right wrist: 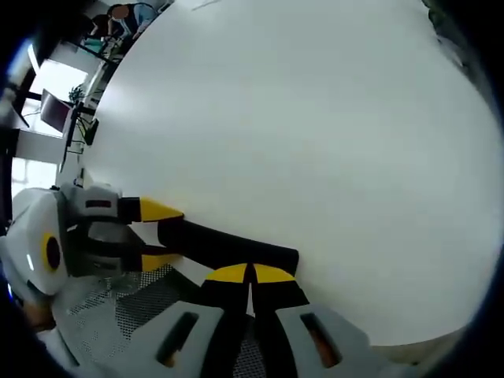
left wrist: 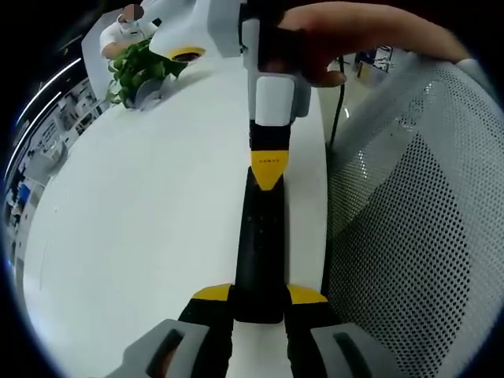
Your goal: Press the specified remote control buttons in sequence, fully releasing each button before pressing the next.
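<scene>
In the left gripper view, the left tongs (left wrist: 258, 303) sit nearest, their yellow-tipped jaws clamped on the near end of the black remote control (left wrist: 260, 244). The remote lies lengthwise along the counter's edge, on the white counter (left wrist: 142, 205), stretching away from the left tongs. At its far end the right tongs (left wrist: 268, 169) come down, yellow tip touching the remote's top face; their jaws look brought together into one point. A hand (left wrist: 339, 39) grips the right tongs' white body above. Beside the counter edge stands a grey mesh chair back (left wrist: 425, 213). Far off, near the counter's distant corner, is a leafy green plant (left wrist: 138, 67) in a pot.

In the right gripper view, the right tongs (right wrist: 250, 274) rise with jaws pressed together, their tips resting on one end of the remote control (right wrist: 228, 246). The left tongs (right wrist: 157, 232) clamp the remote's other end, one yellow jaw on each side. Beyond spreads the bare white counter (right wrist: 315, 118).
</scene>
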The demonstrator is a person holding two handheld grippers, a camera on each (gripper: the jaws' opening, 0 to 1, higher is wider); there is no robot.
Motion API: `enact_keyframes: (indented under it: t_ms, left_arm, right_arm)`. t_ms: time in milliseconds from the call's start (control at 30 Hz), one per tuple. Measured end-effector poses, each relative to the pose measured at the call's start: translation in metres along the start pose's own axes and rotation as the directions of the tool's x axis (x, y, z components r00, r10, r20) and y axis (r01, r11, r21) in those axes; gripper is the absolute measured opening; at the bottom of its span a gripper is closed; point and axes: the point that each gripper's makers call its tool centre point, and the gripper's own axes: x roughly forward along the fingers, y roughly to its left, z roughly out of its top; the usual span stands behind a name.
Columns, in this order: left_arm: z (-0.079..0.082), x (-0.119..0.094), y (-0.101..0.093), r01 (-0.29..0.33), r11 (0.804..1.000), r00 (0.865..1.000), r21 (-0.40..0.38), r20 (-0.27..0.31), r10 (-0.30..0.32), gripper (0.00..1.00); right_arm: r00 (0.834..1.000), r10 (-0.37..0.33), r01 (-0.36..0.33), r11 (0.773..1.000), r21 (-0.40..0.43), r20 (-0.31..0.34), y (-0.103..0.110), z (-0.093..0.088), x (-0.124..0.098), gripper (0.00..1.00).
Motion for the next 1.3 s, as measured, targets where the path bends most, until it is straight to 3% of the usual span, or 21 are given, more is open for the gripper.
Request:
enact_keyframes:
  t_ms: [333,600,1133,1300]
  left_arm:
    - [0.000,0.000,0.000,0.001,1.000,1.000,0.007,0.000,-0.001,0.24]
    - [0.000,0.000,0.000,0.001,1.000,1.000,0.006,-0.002,-0.001,0.24]
    - [0.000,0.000,0.001,0.002,1.000,1.000,0.006,-0.003,-0.002,0.24]
    - [0.000,0.000,0.000,0.003,1.000,1.000,0.007,-0.003,-0.003,0.24]
  right_arm:
    - [1.000,-0.024,0.024,1.000,-0.019,-0.014,0.001,0.000,-0.001,0.00]
    - [0.997,0.021,-0.020,1.000,-0.013,0.079,0.007,0.017,-0.005,0.00]
    - [0.998,0.007,-0.004,0.999,-0.044,0.063,0.008,0.015,0.003,0.00]
    - [0.995,-0.009,0.018,0.996,-0.088,0.097,0.009,0.017,0.006,0.00]
